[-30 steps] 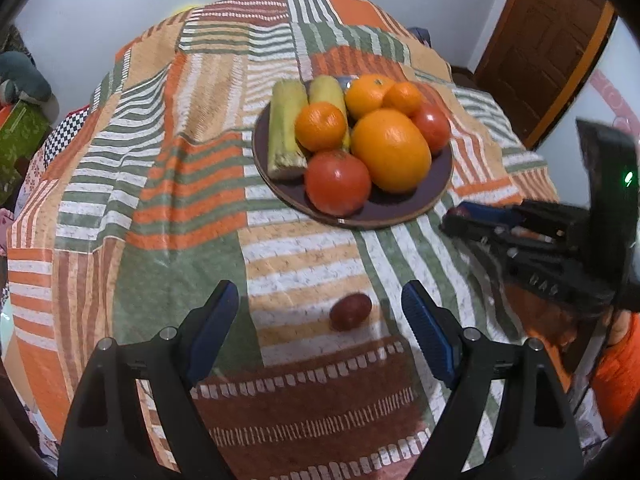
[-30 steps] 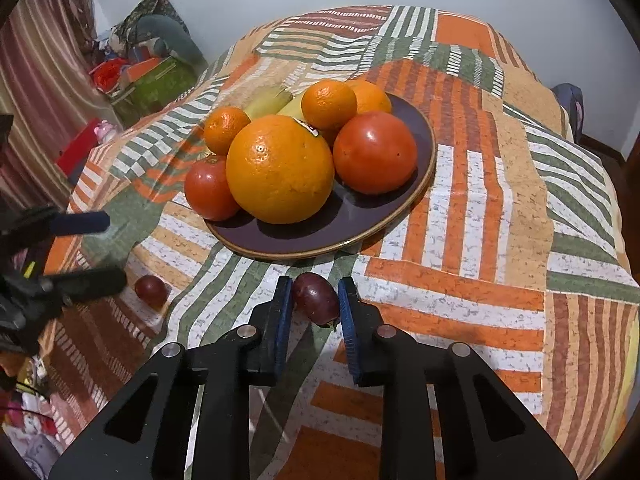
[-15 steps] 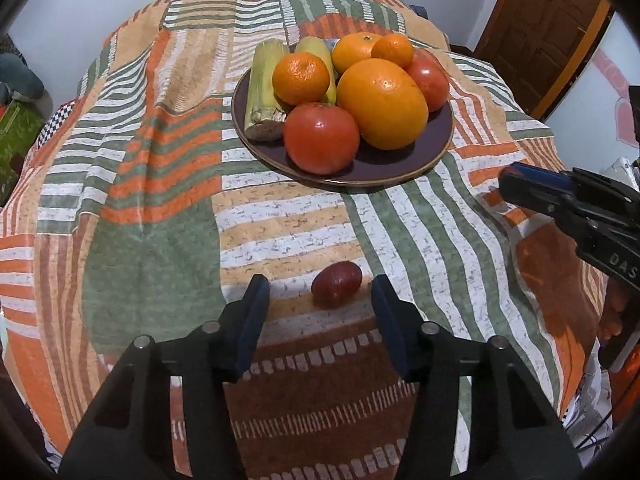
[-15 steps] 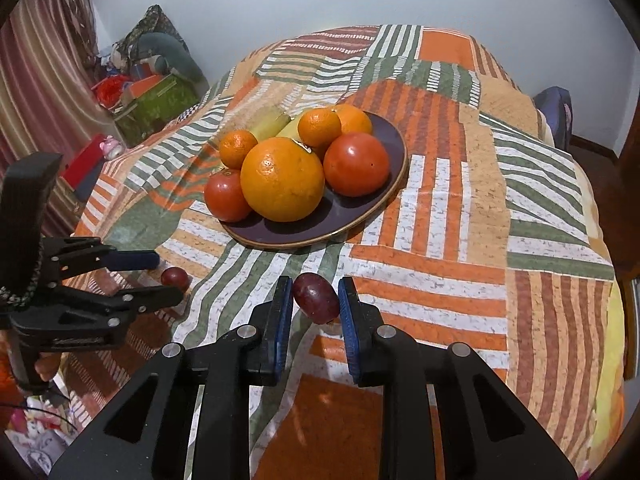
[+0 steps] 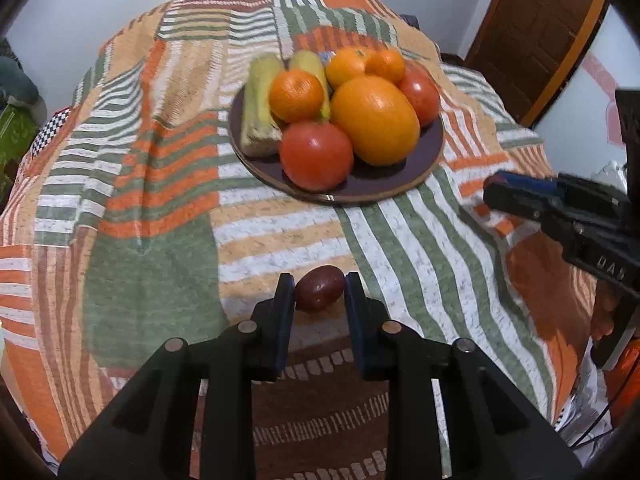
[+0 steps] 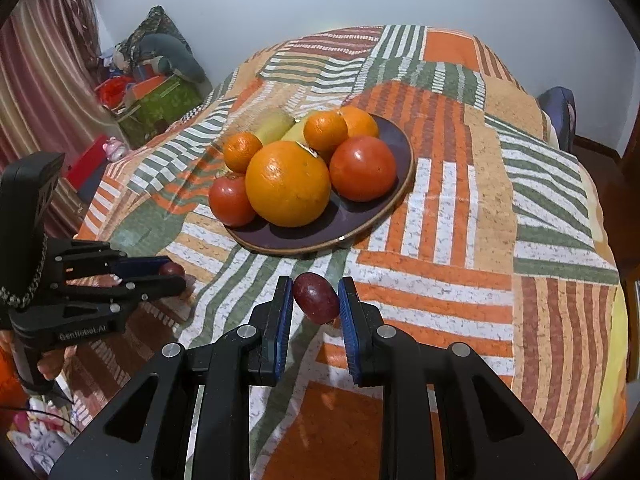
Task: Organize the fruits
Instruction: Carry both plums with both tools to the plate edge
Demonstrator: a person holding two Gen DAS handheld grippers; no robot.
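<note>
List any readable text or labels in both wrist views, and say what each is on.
"GenRobot.AI": on the black body of the left gripper, right wrist view.
"DAS": on the black body of the right gripper, left wrist view; partial.
Sticker on the large orange: too small to read.

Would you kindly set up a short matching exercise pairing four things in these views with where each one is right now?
Things:
1. large orange
2. dark red fruit
3. second dark red fruit
4. plate

Places:
A. between the right gripper's pads
B. on the patchwork cloth, bearing fruit
C. between the left gripper's pads
D. on the plate

Pairs: 1-D, 2-C, 3-A, 4-B
</note>
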